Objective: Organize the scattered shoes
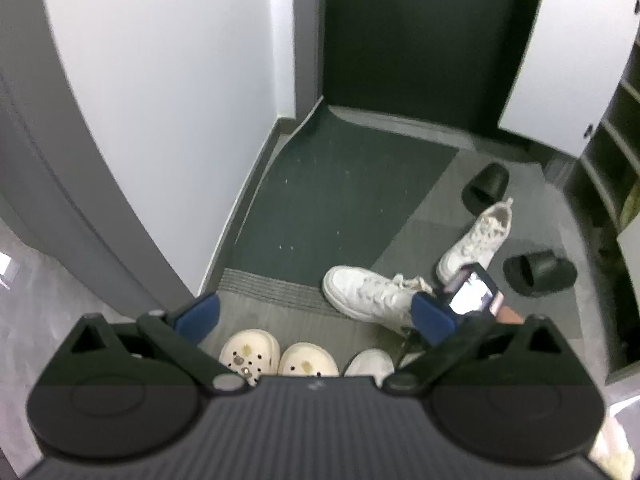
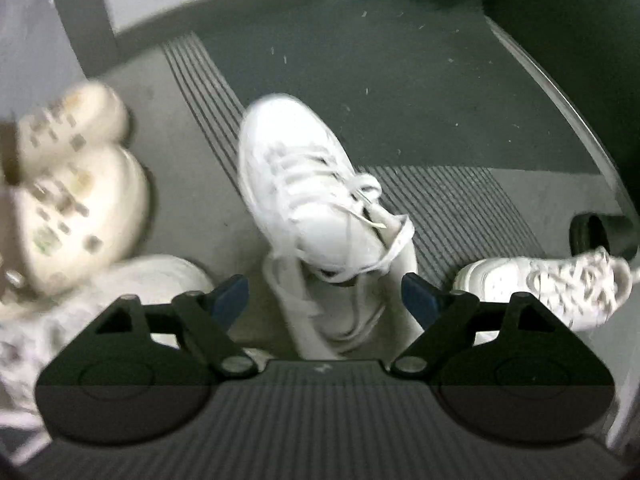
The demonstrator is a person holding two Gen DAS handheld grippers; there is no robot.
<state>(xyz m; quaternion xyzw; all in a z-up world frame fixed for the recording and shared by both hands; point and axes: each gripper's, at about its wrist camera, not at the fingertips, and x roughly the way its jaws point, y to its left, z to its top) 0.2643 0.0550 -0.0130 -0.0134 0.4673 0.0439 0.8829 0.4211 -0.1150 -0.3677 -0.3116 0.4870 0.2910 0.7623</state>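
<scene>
While both grippers gape empty — left gripper [image 1: 316, 312], right gripper [image 2: 325, 294] — white sneaker [image 2: 308, 196] lies below.

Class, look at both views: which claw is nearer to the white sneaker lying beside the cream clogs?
Right. The right claw hangs open directly over the white sneaker; the left claw hangs beside it, above the cream clogs.

No readable text, label, brand or number in either view. Small pale mark on gripper body just behind jaws, too small to make out in both views. Lit phone screen [image 1: 472, 292] beside right-hand jaw in left wrist view: bright, blurred, nothing legible. White sneaker [image 2: 308, 196] between jaws in right wrist view: no logo legible, motion-blurred.
</scene>
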